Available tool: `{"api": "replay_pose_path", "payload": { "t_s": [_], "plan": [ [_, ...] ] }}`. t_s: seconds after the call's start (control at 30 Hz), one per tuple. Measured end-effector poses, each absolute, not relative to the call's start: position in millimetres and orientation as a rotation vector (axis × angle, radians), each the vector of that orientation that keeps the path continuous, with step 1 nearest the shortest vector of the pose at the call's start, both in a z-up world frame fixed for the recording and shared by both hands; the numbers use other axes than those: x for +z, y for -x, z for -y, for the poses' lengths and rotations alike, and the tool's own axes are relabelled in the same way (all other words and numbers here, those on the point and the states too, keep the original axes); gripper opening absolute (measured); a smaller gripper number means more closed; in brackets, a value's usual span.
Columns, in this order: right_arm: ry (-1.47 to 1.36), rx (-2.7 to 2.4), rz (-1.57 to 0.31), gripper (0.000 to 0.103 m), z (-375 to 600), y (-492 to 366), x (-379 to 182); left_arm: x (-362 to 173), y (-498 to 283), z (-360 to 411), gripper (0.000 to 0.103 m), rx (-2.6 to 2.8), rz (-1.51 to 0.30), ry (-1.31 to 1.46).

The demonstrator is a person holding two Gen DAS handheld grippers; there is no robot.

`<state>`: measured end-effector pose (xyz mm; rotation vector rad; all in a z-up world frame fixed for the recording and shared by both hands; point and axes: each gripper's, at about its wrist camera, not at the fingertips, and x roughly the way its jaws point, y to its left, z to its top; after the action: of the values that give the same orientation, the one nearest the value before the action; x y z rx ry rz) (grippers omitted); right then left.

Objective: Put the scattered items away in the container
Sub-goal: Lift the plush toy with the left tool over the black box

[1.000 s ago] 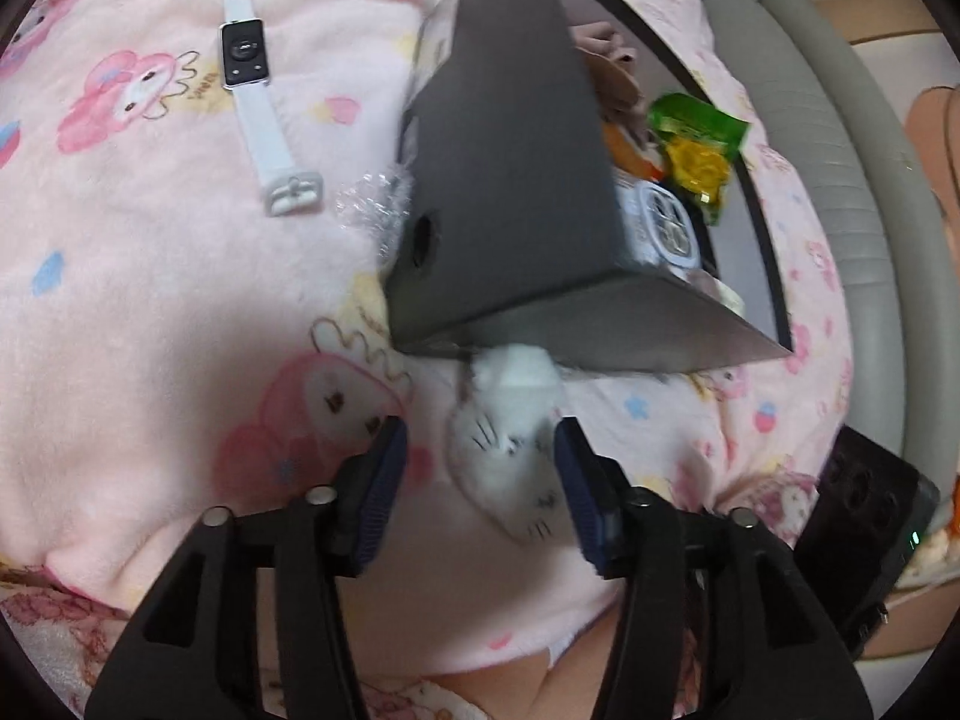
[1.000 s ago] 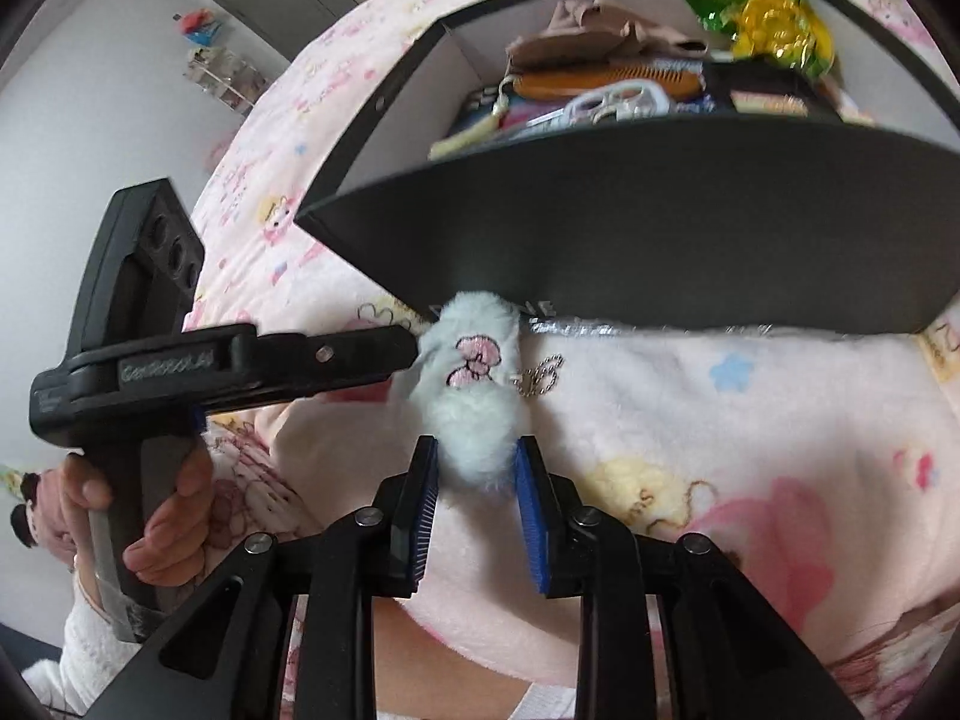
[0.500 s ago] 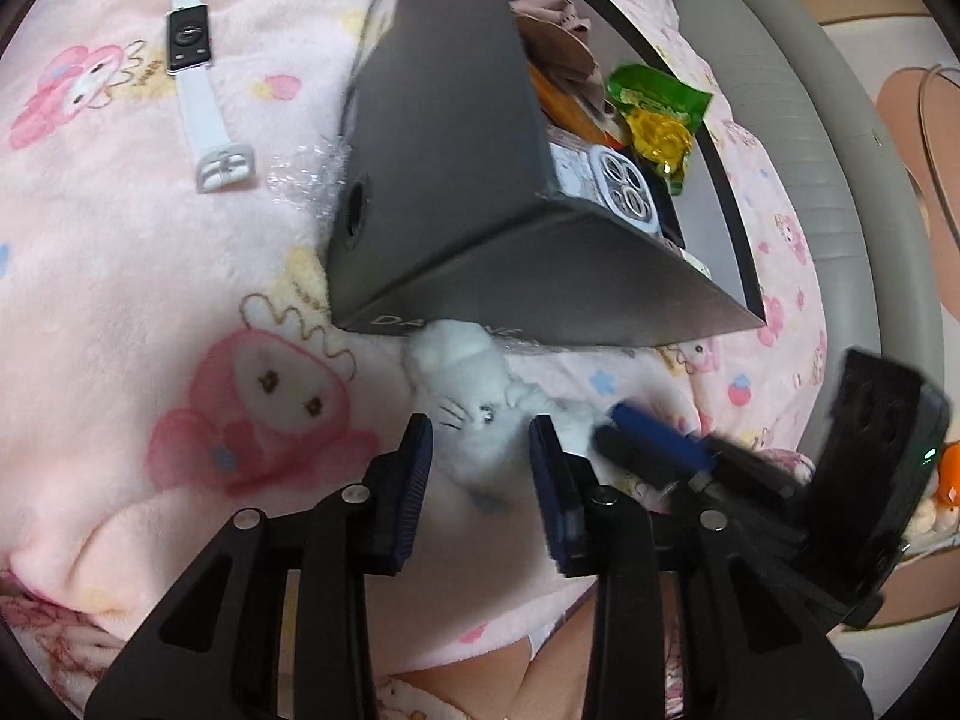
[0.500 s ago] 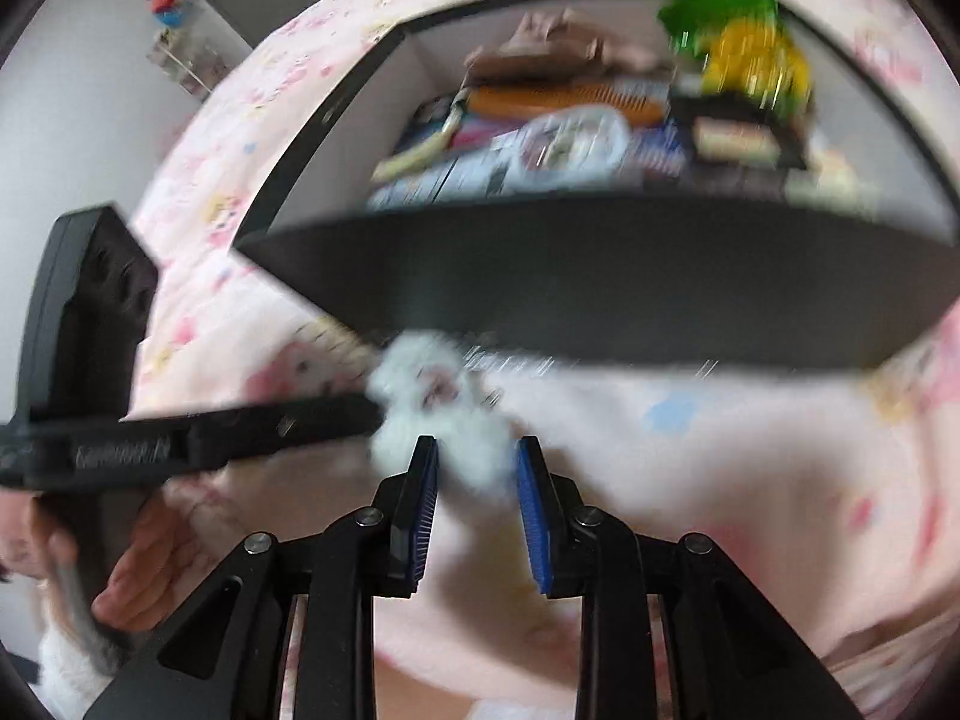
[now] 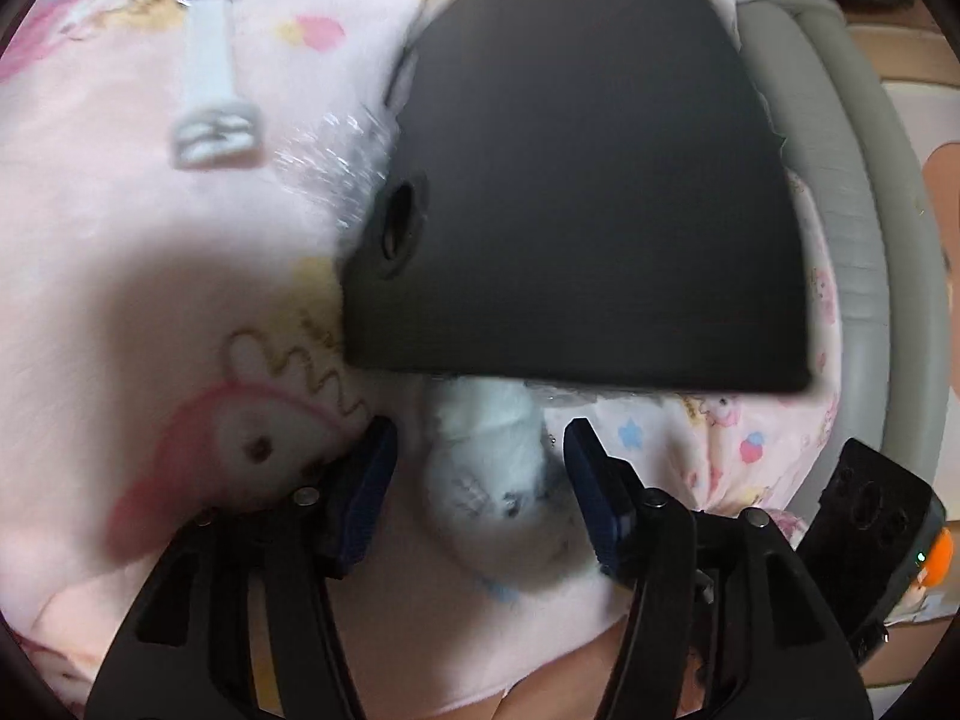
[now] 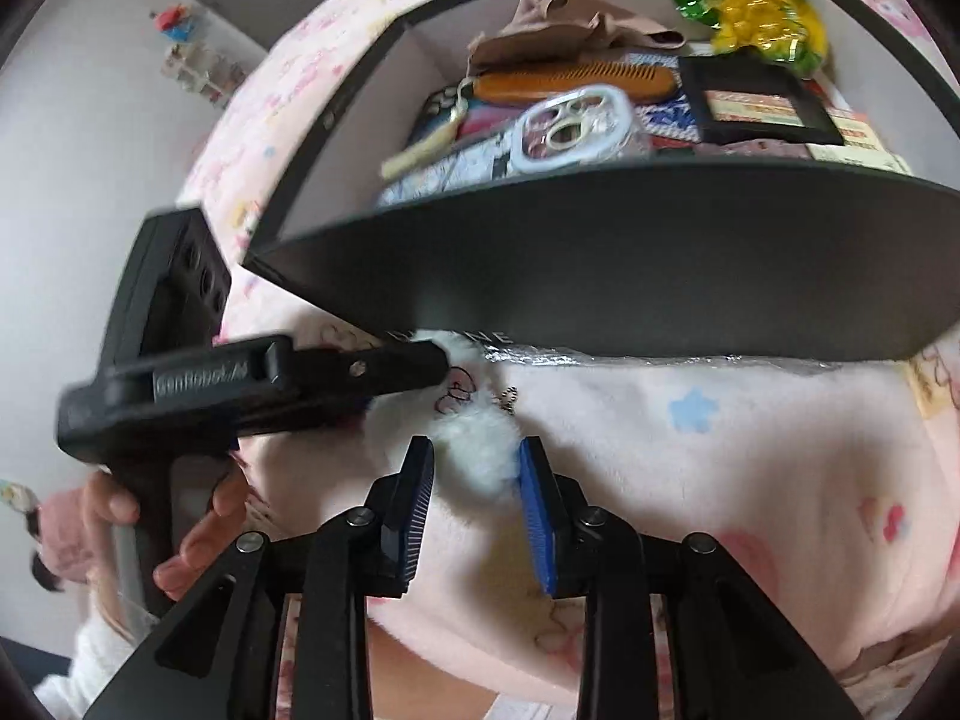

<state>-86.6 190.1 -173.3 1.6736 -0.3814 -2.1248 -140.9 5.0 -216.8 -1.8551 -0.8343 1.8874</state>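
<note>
Black cardboard first: found the black rectangular cardboard box [image 6: 600, 264] standing on the pink cartoon-print fleece blanket [image 5: 120, 240], already loaded with an orange-brown wooden comb [image 6: 576, 81], a clear plastic phone case [image 6: 576, 126], a green and yellow snack packet [image 6: 744, 6], a crumpled beige cloth [image 6: 558, 18] and some flat packs. Judged the tidying well along but unfinished.

Spotted the small white fluffy plush toy [image 5: 498, 468] outside, lying on the blanket with one end touching the foot of the box's near wall. Saw the left gripper [image 5: 480, 429] straddling it, jaws wide and opening, pads clear of the fluff. Saw the right gripper [image 6: 475, 447] set narrowly on the toy's other end, fluff touching both pads, seemingly a light hold.

Noted also, outside the box, a white-strapped smartwatch [image 5: 210, 60] and a scrap of clear crinkled film [image 5: 336, 162] against the box's side wall. Reckoned toy, watch and perhaps film left to go in.
</note>
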Motion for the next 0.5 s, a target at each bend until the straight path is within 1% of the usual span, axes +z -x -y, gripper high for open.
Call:
{"api": "replay_pose_path", "payload": {
  "t_s": [0.03,0.13,0.3,0.33,0.43,0.5],
  "plan": [
    [-1.668,-2.116,0.388,0.025,-189.2,87.4,-174.5,-217.1,141.1,-9.3,0.044,1.887,0.81,1.86],
    [-1.629,-2.127,0.39,0.025,-189.6,87.9,-169.6,-208.9,136.0,-13.6,0.041,1.918,0.77,1.824],
    [-1.452,-2.238,0.364,0.025,-192.6,75.8,-141.7,-186.5,123.2,-8.8,0.037,2.02,0.778,1.705],
    [-1.461,-2.255,0.357,0.025,-193.4,75.2,-141.3,-180.2,119.8,-8.1,0.033,2.046,0.778,1.664],
    [-1.582,-2.153,0.389,0.026,-199.8,73.8,-155.4,-168.6,110.1,-0.7,0.031,2.069,0.854,1.558],
    [-1.652,-2.047,0.378,0.029,-193.6,72.2,-166.0,-170.0,106.4,7.8,0.031,2.083,0.932,1.536]
  ]
}}
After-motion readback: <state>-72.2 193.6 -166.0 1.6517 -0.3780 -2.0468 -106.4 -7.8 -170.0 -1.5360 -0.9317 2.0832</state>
